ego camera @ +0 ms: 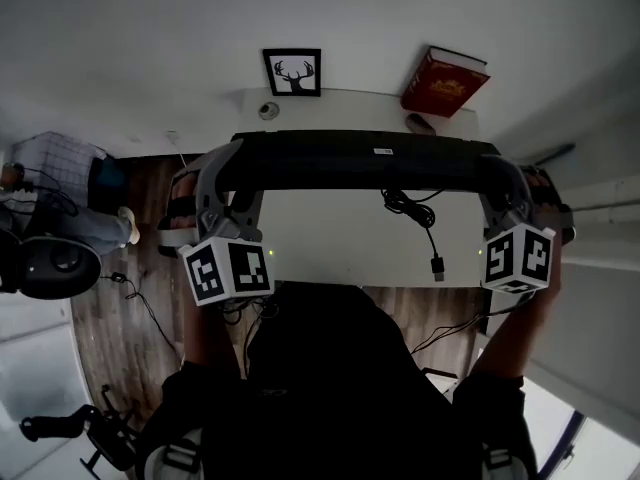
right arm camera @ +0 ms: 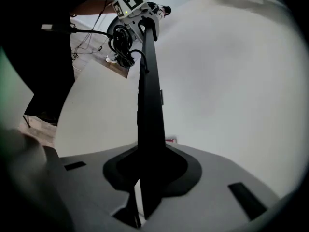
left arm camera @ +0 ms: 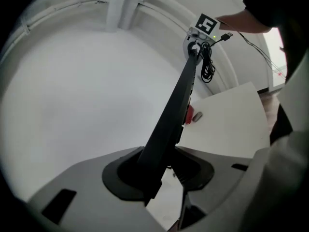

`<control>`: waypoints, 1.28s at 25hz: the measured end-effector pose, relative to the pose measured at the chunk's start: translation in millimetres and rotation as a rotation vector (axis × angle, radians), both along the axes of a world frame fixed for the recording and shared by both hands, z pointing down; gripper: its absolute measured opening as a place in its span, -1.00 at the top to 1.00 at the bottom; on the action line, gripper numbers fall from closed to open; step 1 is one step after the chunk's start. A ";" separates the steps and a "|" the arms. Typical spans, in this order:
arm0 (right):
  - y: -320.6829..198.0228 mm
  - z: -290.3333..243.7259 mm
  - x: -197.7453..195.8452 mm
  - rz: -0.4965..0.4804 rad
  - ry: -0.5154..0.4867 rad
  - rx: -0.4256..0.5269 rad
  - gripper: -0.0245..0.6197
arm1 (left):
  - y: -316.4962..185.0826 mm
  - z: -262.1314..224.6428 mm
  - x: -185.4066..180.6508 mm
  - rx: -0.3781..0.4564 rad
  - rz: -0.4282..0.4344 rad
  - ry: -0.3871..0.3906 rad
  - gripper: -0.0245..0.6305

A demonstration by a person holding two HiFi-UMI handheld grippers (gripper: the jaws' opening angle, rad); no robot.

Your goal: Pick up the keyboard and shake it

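**Surface.** We note a white surface [ego camera: 340,238] across the middle of the head view. It carries nothing under the lifted item.

**Keyboard.** The black keyboard [ego camera: 360,160] lies as a horizontal bar across the centre of the head view. It is off the surface and is carried at both ends. In both gripper views it appears edge-on, running from the lower centre of the frame up to the opposite tool. We judge that the end-to-end hold is meant to keep so long an item level and stop it twisting when shaken. The pick-up appears done. No single frame shows whether shaking is under way.

**Tools.** The left tool [left arm camera: 159,170] is pinching the keyboard's left end, with the jaws pressed on either face. The right tool [right arm camera: 147,178] is clamped on the right end in the same way.

**Cable.** The cable [ego camera: 420,218] hangs loose from the keyboard's middle. Its plug [ego camera: 438,265] dangles free at centre right, so nothing tethers the item. We judge it may swing during shaking.

**Other items.** A red book [ego camera: 445,81] is propped at the upper right and a framed picture [ego camera: 293,71] stands at the upper centre. Both are at the far edge, well apart from the keyboard.
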State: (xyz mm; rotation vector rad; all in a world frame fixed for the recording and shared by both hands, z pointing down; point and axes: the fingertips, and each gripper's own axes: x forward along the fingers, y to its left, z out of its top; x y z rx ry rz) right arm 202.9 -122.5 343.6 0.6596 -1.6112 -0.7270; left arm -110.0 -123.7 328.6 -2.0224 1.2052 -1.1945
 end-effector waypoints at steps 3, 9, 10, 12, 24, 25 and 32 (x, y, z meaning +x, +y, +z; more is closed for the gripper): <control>19.9 43.3 30.9 0.061 -0.007 -0.203 0.67 | 0.1 50.1 33.4 -0.163 0.094 0.010 0.42; 79.9 160.4 57.2 0.127 0.010 -0.608 0.67 | 44.4 171.1 63.5 -0.538 0.167 -0.001 0.44; 87.4 178.0 57.9 0.125 0.011 -0.653 0.67 | 51.2 188.1 64.5 -0.579 0.164 -0.002 0.44; 97.1 206.6 57.4 0.121 0.004 -0.722 0.67 | 60.2 216.9 64.6 -0.652 0.160 0.004 0.44; 102.6 296.6 41.2 0.061 0.005 -0.943 0.67 | 77.8 322.7 50.6 -0.931 0.083 0.024 0.45; 103.4 303.7 39.1 0.055 0.002 -0.961 0.67 | 79.3 329.0 49.3 -0.949 0.079 0.022 0.45; 110.3 341.9 28.6 0.035 -0.012 -1.070 0.67 | 79.4 354.4 44.3 -1.062 0.074 -0.019 0.45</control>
